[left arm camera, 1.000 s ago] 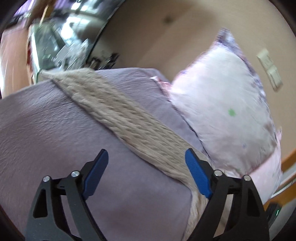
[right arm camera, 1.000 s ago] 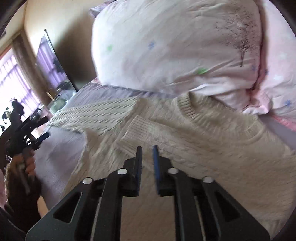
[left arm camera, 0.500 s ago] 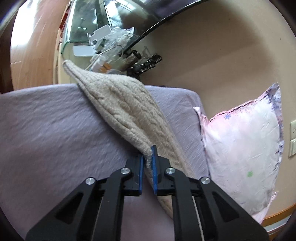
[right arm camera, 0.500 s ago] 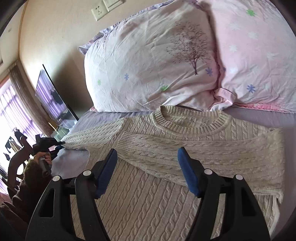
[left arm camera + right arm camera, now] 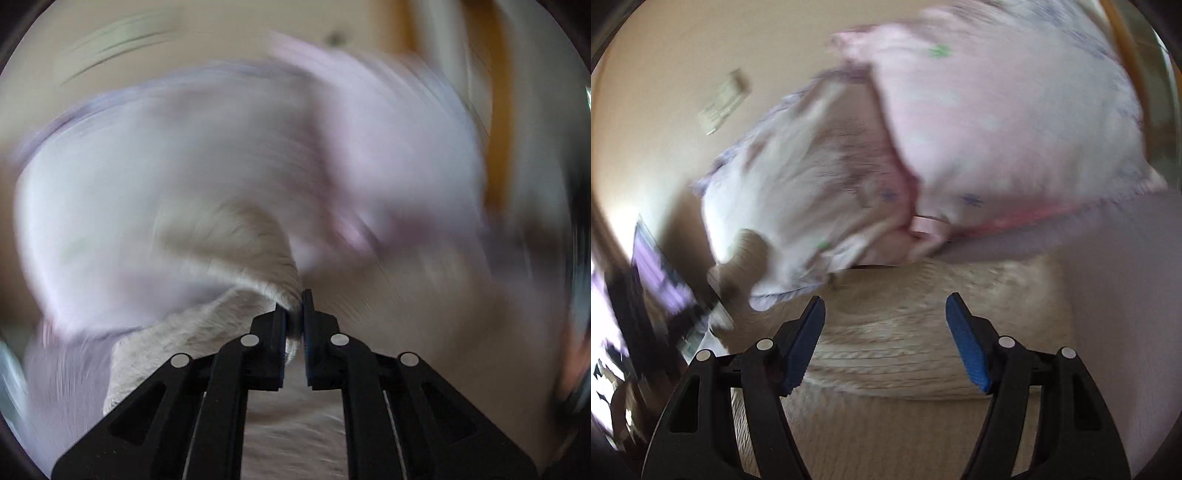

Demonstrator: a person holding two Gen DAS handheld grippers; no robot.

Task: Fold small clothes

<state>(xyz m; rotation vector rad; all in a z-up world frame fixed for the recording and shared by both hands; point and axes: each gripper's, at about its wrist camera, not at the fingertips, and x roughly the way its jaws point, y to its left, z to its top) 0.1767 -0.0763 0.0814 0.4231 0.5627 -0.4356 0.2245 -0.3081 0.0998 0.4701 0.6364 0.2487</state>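
A cream cable-knit sweater (image 5: 897,343) lies on the lilac bed sheet (image 5: 1115,295). In the left wrist view, which is heavily blurred, my left gripper (image 5: 293,314) is shut on the sweater's sleeve (image 5: 240,258) and holds it lifted over the sweater body (image 5: 424,332). In the right wrist view my right gripper (image 5: 886,325) is open and empty just above the folded sweater, its blue pads (image 5: 967,347) spread wide.
Two pink-and-white flowered pillows (image 5: 997,110) lean against the beige wall (image 5: 665,55) behind the sweater. A wall socket (image 5: 724,101) sits on that wall. A dark TV screen (image 5: 653,266) stands at the left. A wooden bed frame (image 5: 498,110) shows at the right.
My left gripper, shut on the sleeve, has swung fast toward the pillows and sweater body, carrying the sleeve. My right gripper stays open and has moved closer and lower over the sweater.
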